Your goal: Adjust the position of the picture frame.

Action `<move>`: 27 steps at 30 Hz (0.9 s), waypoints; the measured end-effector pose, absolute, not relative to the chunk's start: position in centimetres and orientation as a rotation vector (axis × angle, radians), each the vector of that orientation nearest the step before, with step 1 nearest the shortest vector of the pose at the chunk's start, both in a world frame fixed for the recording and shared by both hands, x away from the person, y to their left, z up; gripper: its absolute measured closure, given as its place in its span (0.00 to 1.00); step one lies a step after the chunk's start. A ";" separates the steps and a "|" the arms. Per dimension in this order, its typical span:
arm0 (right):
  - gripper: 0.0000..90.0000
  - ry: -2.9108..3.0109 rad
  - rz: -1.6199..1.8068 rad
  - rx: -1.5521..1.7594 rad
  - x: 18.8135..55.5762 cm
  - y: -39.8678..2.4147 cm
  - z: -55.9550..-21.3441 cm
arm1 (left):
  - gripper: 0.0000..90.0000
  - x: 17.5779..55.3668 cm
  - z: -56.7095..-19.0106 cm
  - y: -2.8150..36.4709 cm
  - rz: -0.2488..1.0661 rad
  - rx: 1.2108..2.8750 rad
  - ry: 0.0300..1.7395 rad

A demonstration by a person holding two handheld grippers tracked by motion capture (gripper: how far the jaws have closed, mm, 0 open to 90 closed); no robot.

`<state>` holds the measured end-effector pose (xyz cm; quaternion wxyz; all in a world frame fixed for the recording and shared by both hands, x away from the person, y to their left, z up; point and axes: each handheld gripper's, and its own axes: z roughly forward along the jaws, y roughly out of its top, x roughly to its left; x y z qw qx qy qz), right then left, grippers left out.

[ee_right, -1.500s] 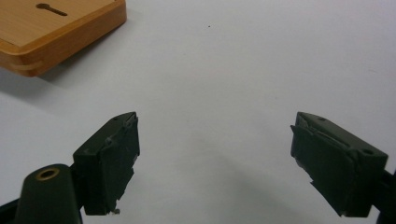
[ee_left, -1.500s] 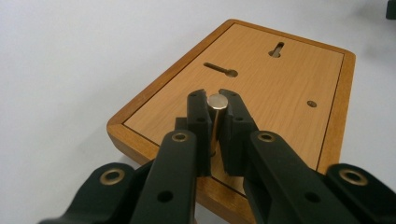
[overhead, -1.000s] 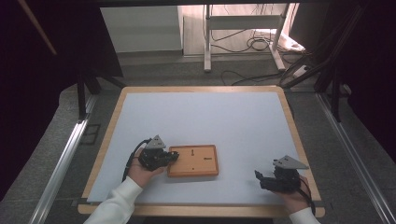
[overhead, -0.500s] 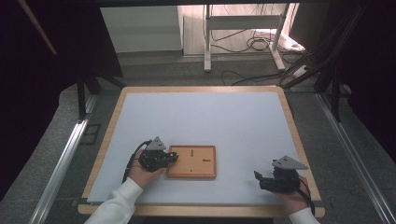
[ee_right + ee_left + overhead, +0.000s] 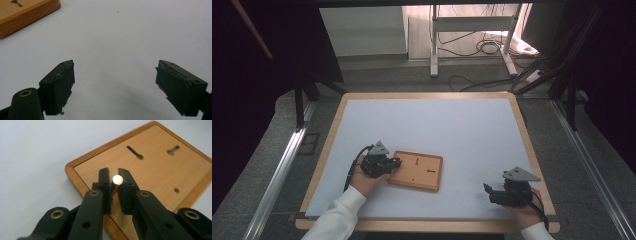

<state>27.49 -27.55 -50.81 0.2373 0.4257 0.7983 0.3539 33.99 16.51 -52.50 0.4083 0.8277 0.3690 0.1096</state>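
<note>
**Now a pin pinched over the wooden board**

Currently the small metal pin [image 5: 117, 180] sits between the pads of the left gripper [image 5: 113, 173], which is nearly closed and pinches it just above the near corner of the wooden board [image 5: 155, 170]. The board lies flat on the white desk [image 5: 437, 125], low and left of centre, its keyhole slots and small holes facing up. Judging by this, the pin is picked up but not yet seated in any hole; whether its lower tip touches the wood cannot be told. The left hand [image 5: 364, 180] rests at the board's left edge, its gripper pointing toward the board. The right gripper [image 5: 115, 72] lies well apart near the desk's right front edge, spread wide and holding nothing.
</note>
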 end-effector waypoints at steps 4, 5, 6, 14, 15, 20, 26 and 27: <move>0.17 2.190 0.969 1.164 27.5 -27.4 -50.8 | 0.92 34.6 -52.5 16.5 0.301 2.094 0.932; 0.17 2.190 0.968 1.163 27.5 -27.4 -50.8 | 0.92 34.8 -52.5 16.5 0.305 2.094 0.931; 0.17 2.192 0.968 1.163 27.5 -27.4 -50.9 | 0.92 34.9 -52.5 16.5 0.306 2.093 0.933; 0.18 2.195 0.969 1.160 27.5 -27.2 -50.9 | 0.92 35.2 -52.5 16.6 0.300 2.082 0.939; 0.18 2.196 0.971 1.159 27.5 -27.2 -50.9 | 0.91 35.2 -52.6 16.7 0.272 2.064 0.952; 0.24 2.217 1.010 1.141 27.6 -26.6 -50.6 | 0.66 34.5 -52.2 17.1 0.270 2.033 0.986; 0.34 2.291 1.063 1.076 28.2 -24.8 -50.2 | 0.40 33.1 -51.7 17.3 0.296 2.064 0.979; 0.35 2.296 1.067 1.072 28.3 -24.6 -50.2 | 0.39 32.9 -51.6 17.3 0.296 2.066 0.968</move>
